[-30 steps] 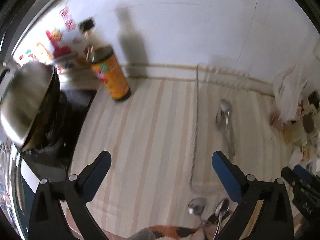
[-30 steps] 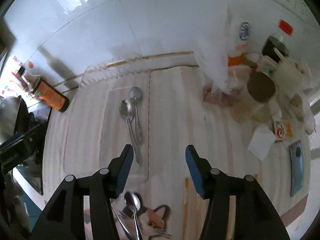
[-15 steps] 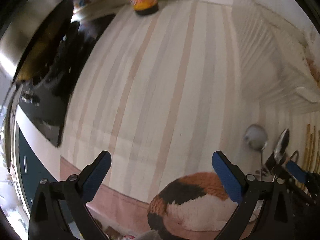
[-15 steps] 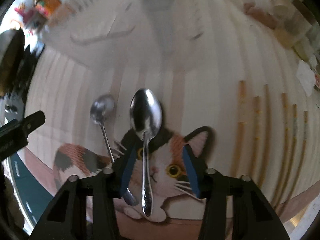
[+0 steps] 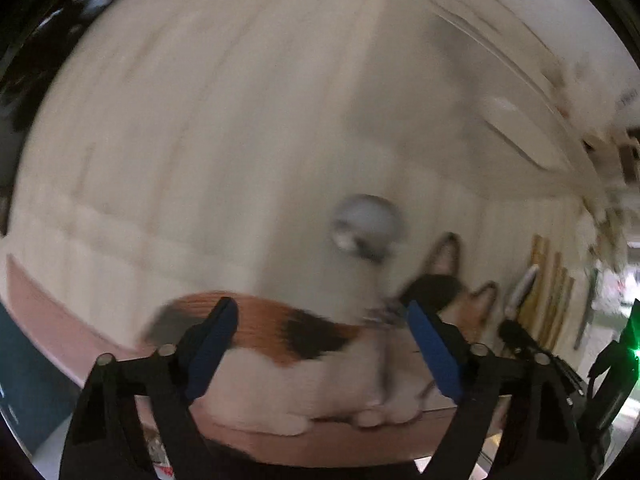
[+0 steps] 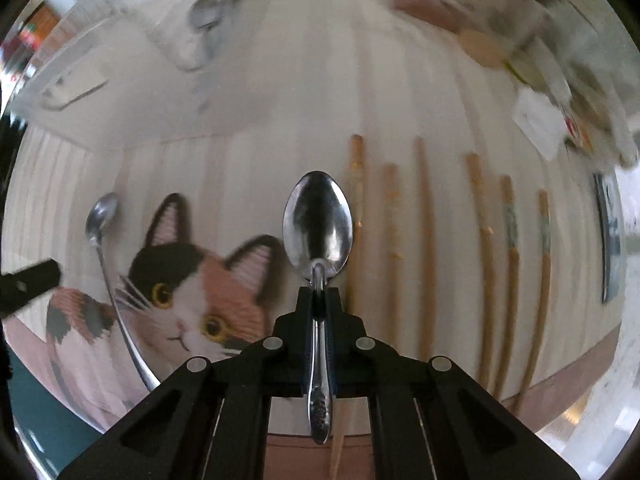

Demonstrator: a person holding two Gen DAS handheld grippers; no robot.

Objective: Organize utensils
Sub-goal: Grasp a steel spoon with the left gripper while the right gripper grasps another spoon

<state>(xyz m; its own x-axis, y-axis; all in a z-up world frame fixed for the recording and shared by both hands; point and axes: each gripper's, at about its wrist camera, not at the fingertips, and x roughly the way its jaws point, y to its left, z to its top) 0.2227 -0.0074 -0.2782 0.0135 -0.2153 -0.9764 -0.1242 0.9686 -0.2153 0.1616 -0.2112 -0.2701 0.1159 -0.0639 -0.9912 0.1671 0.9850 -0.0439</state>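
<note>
My right gripper [image 6: 319, 294] is shut on the neck of a steel spoon [image 6: 318, 224], bowl pointing forward above the striped cloth. A second steel spoon [image 6: 101, 216] lies on the cat-picture mat [image 6: 192, 300] to the left; it shows blurred in the left wrist view [image 5: 366, 222]. Several wooden chopsticks [image 6: 424, 240] lie side by side to the right of the held spoon. My left gripper [image 5: 322, 344] is open and empty, low over the cat mat [image 5: 280, 328], with the lying spoon just ahead and to its right. A clear tray [image 6: 132, 52] at the far left holds two more spoons [image 6: 208, 16].
Cluttered jars, packets and paper [image 6: 540, 80] crowd the far right of the counter. A phone [image 6: 612, 240] lies at the right edge. The counter's front edge [image 6: 560, 380] runs close below the mat. The left wrist view is motion-blurred.
My right gripper has closed on the spoon and lifted it off the cat mat. My left gripper has dropped lower and moved right toward the other spoon.
</note>
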